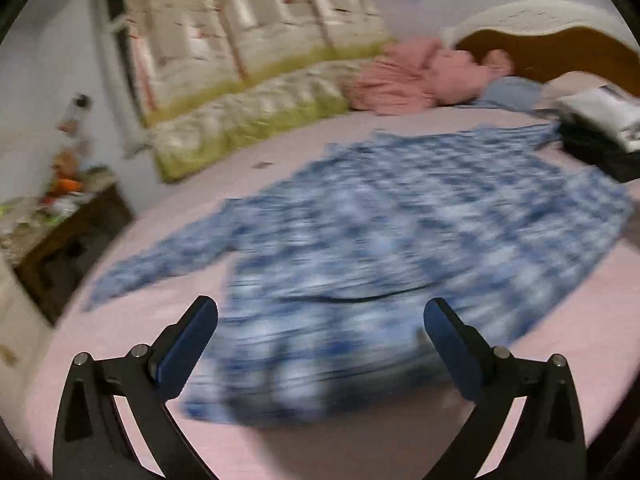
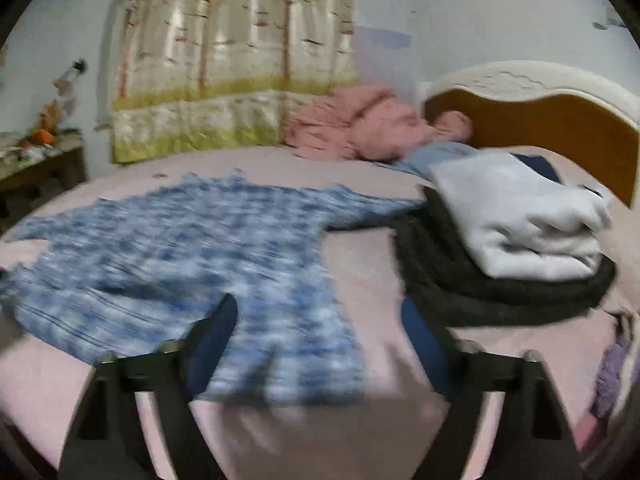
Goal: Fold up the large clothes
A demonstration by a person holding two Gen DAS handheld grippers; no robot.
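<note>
Your left gripper point(image 1: 320, 340) and right gripper point(image 2: 316, 336) both stand wide open, gripping nothing. The blue plaid shirt point(image 1: 400, 220) lies spread on the pink bed point(image 1: 120, 340).

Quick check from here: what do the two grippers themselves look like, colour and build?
Both match. The left gripper has two black angled fingers faced with dark blue pads, plus silver pivot bolts on black linkage arms. The right gripper shows the same parts, blurred. No cables, markings or sleeves show.
</note>
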